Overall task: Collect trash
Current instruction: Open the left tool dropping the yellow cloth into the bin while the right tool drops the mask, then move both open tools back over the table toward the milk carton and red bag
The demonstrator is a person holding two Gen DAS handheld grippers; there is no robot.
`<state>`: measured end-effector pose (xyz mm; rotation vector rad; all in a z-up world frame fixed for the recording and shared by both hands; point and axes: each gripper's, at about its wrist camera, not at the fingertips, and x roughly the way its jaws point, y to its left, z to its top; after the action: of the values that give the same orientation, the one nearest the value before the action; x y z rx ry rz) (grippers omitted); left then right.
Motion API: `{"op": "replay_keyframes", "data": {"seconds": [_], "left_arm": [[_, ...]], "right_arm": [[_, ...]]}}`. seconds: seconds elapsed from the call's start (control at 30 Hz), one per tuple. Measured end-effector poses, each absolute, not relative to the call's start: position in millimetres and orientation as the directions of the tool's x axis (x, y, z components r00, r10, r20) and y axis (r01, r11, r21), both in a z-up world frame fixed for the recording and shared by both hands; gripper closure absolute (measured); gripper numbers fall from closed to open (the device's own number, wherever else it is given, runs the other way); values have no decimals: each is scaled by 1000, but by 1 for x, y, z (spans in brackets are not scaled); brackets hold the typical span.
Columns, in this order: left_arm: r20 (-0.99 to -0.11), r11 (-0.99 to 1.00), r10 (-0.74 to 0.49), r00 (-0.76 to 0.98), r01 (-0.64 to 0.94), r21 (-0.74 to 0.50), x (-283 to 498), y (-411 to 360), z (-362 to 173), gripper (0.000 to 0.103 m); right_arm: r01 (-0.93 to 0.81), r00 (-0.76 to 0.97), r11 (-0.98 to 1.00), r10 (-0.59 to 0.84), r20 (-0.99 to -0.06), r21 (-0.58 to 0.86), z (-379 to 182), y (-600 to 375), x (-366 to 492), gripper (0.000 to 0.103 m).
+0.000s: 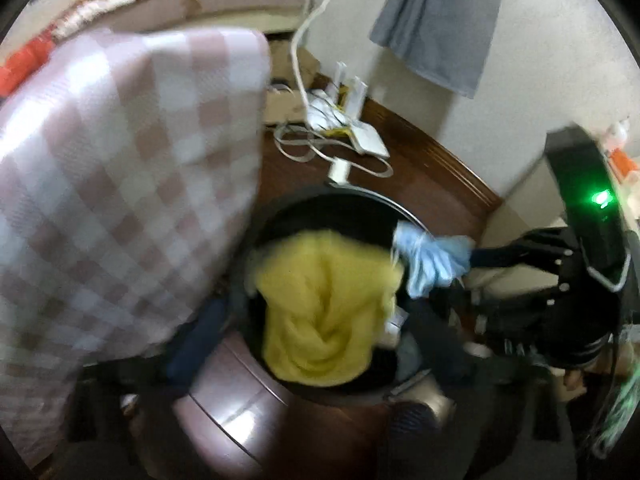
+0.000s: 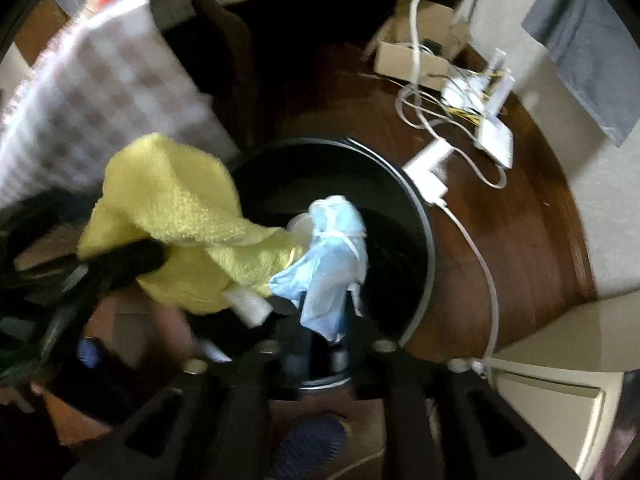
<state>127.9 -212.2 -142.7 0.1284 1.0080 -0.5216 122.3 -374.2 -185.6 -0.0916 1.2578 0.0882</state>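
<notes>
Over the black round bin (image 2: pixel 416 216) on the wooden floor (image 2: pixel 520 216) I have both tongs pointing steeply down. My left tongs (image 2: pixel 120 268) stand spread wide; in the left wrist view their dark fingers sit either side of the yellow cloth (image 1: pixel 320 320), which hangs over the bin's mouth. From the right wrist view one dark finger (image 2: pixel 140 258) lies against the cloth, though I cannot tell whether it presses on it. My right tongs (image 2: pixel 320 312) are about half spread, and the crumpled pale blue face mask (image 2: pixel 332 256) with its white ear loops sits between the fingertips above the bin's opening; blur keeps me from telling whether the pads grip it. A small white piece (image 2: pixel 248 302) shows just under the yellow cloth, too smeared to identify. Beside the bin, a pink-and-white checked blanket (image 1: pixel 120 184) drapes down from the bed (image 1: pixel 180 4). Beyond the bin, white cables (image 2: pixel 440 120) and a white adapter (image 2: pixel 428 168) lie on the floor near the wall, where a grey cloth (image 1: pixel 436 20) hangs.
</notes>
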Motion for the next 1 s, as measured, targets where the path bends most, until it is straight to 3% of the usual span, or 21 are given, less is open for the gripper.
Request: {"op": "replay_keyframes", "data": {"seconds": [0.03,0.17,0.23,0.27,1.0], "left_arm": [[-833,874,-348,429,470,-123,128,-211,-143,2],[-849,894,-304,433,438,-96,133,-206,-150,1],[-850,901,-291,440,424,-90,132,-201,-151,1],[-850,903,-287,442,420,-86,132,-199,-152,1],[-829,915,-261,495,400,-50,121,-189,-136,1]], "right_arm": [[-103,298,994,-12,-954,-44,-189,-378,123,24],[-75,274,993,-63,-960,-87,-193,-386,121,20],[-65,277,993,-73,-958,-95,-190,-388,121,3],[-66,282,993,-79,-956,-102,-189,-388,122,1],[-71,337,990,-93,-937,-124,-165,-378,116,1]]}}
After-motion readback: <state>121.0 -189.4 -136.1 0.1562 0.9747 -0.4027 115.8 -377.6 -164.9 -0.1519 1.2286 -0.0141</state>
